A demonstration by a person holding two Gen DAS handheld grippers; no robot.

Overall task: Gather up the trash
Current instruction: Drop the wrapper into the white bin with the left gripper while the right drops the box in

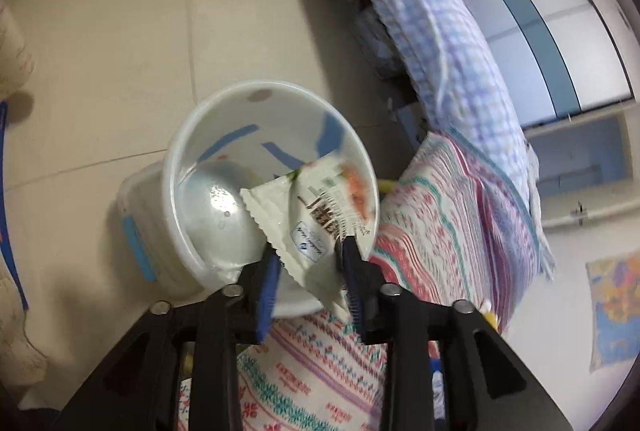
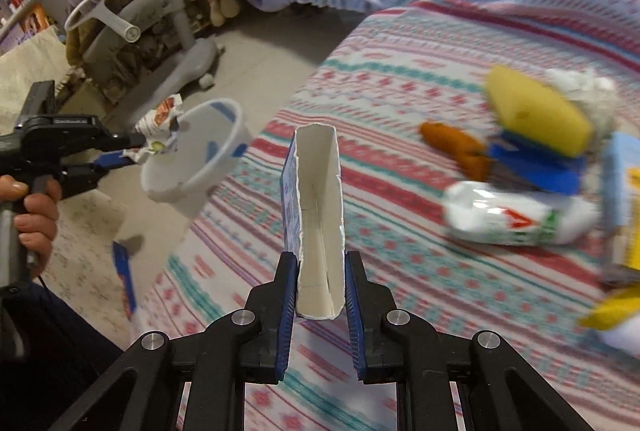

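At frame centre we see the left tongs point(image 1: 308, 263) released – a white snack wrapper point(image 1: 304, 207) sits loosely between the pads, over the white bin point(image 1: 180, 167) (on the floor beside the bed point(image 1: 436, 231)). The right tongs point(image 2: 320, 271) are clenched on a flattened carton point(image 2: 320, 215).

The bin point(image 1: 208, 135) is glossy white plastic, the wrapper point(image 1: 308, 207) over it shiny printed film. The torn carton point(image 2: 320, 215) is matt white card, and the bedspread point(image 2: 400, 263) is patterned woven cloth.
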